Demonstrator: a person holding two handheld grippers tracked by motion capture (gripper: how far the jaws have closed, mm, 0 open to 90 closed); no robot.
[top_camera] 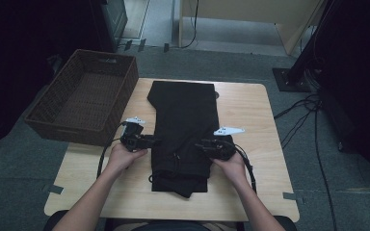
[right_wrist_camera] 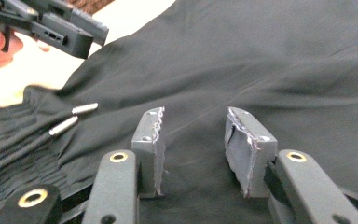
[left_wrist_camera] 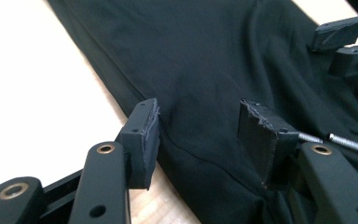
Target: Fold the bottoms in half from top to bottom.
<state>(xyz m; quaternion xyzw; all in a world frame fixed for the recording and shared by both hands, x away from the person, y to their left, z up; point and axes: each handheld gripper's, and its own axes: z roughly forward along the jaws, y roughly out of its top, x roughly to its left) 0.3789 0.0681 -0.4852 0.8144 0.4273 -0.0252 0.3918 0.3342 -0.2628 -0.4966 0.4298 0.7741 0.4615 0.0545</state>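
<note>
High view, black trousers (top_camera: 185,127) between both claws, left claw (top_camera: 155,142) and right claw (top_camera: 198,144) released.

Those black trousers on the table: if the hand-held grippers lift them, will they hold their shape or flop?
The black trousers would probably flop: the cloth lies in soft wrinkles and is already folded over. They seem light, thin fabric. The metal-tipped drawstring would likely dangle.

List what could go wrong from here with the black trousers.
1. The left gripper straddles the trousers' edge over the table; closing may catch a single layer.
2. The drawstring tips lie loose near the right gripper and might snag.
3. The wicker basket overhangs the table edge; a nudge could tip it.
</note>
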